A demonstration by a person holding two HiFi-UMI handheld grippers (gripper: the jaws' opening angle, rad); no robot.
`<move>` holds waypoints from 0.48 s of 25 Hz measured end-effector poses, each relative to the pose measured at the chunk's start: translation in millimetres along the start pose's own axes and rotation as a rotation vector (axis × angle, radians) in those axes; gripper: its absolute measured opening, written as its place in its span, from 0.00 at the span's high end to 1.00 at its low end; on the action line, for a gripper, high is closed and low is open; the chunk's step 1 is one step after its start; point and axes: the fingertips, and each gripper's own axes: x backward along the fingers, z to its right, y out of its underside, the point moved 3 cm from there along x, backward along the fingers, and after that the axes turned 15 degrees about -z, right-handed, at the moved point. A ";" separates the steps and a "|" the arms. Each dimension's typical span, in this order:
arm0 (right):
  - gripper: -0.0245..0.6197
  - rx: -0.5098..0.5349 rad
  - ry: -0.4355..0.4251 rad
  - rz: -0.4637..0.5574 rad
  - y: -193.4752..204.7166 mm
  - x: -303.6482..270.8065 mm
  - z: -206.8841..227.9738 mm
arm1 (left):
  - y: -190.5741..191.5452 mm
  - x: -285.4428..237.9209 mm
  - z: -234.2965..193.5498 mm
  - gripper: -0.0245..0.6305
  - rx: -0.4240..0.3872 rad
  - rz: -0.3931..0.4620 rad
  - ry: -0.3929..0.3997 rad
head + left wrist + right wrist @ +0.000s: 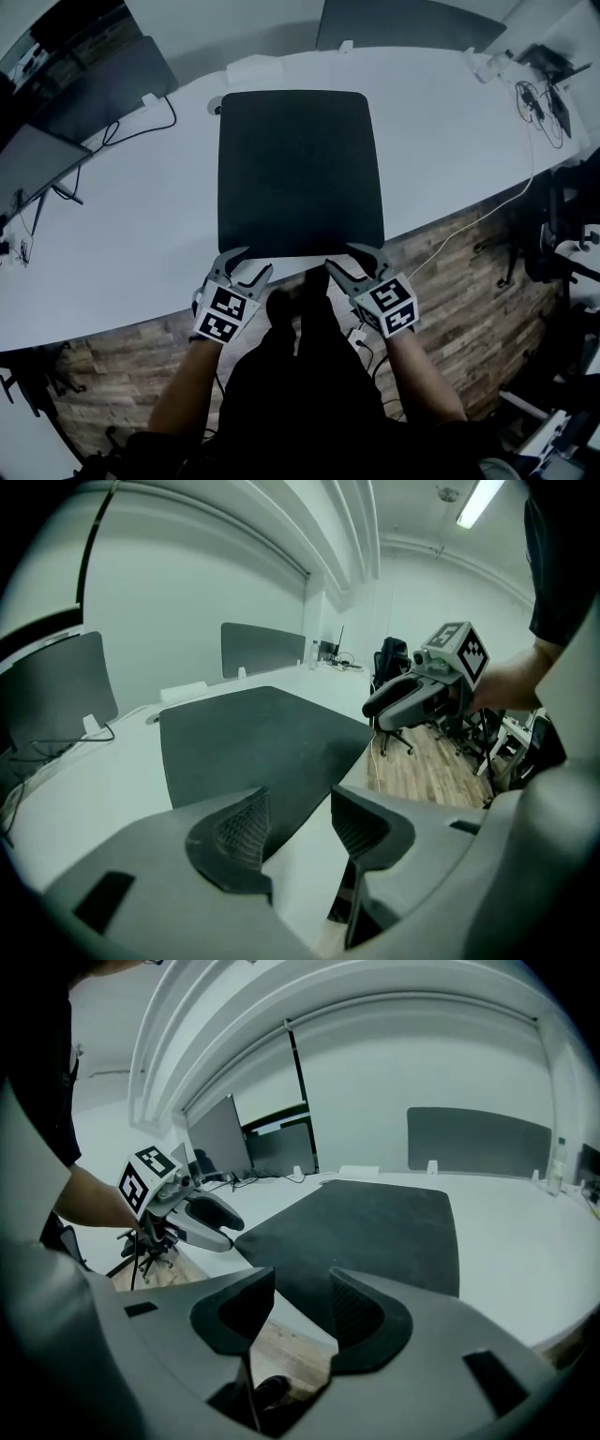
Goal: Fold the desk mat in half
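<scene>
A dark desk mat [300, 173] lies flat and unfolded on the white table [131, 234], its near edge along the table's front edge. My left gripper [258, 259] sits at the mat's near left corner and my right gripper [339, 255] at its near right corner. In the left gripper view the jaws of the left gripper [298, 803] stand apart with only the mat [253, 742] and table edge seen beyond the gap. The right gripper [302, 1283] is likewise open, with the mat [375, 1222] ahead of it. Neither holds anything.
Dark monitors [94, 84] and a black cable [141, 127] sit at the table's back left. A grey divider panel [403, 23] stands at the back. Cables and small devices [539, 103] lie at the right end. Wooden floor [487, 281] and an office chair [394, 667] lie below.
</scene>
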 end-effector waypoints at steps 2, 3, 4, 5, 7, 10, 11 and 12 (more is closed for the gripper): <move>0.67 0.011 -0.020 -0.012 2.5 -12.7 -2.3 | 2.6 -11.7 0.0 0.67 -0.012 -0.024 0.001; 0.67 0.014 -0.026 -0.015 3.3 -18.8 -2.2 | 3.2 -17.5 -1.0 0.67 -0.020 -0.031 0.002; 0.67 0.015 -0.030 -0.016 3.9 -24.4 -1.7 | 4.0 -23.8 -2.0 0.65 -0.030 -0.037 0.004; 0.67 0.016 -0.032 -0.017 4.6 -29.3 -1.1 | 5.0 -30.1 -2.6 0.63 -0.042 -0.045 0.008; 0.66 0.019 -0.033 -0.020 6.9 -37.1 -0.7 | 6.8 -40.2 -3.5 0.58 -0.065 -0.065 0.010; 0.66 0.020 -0.036 -0.026 9.9 -45.2 -1.0 | 9.4 -51.2 -3.9 0.53 -0.098 -0.087 0.010; 0.65 0.018 -0.036 -0.028 10.6 -46.9 -0.8 | 9.6 -53.8 -4.3 0.51 -0.105 -0.094 0.009; 0.65 0.016 -0.036 -0.029 11.2 -48.2 -0.6 | 9.6 -56.0 -4.7 0.50 -0.109 -0.099 0.010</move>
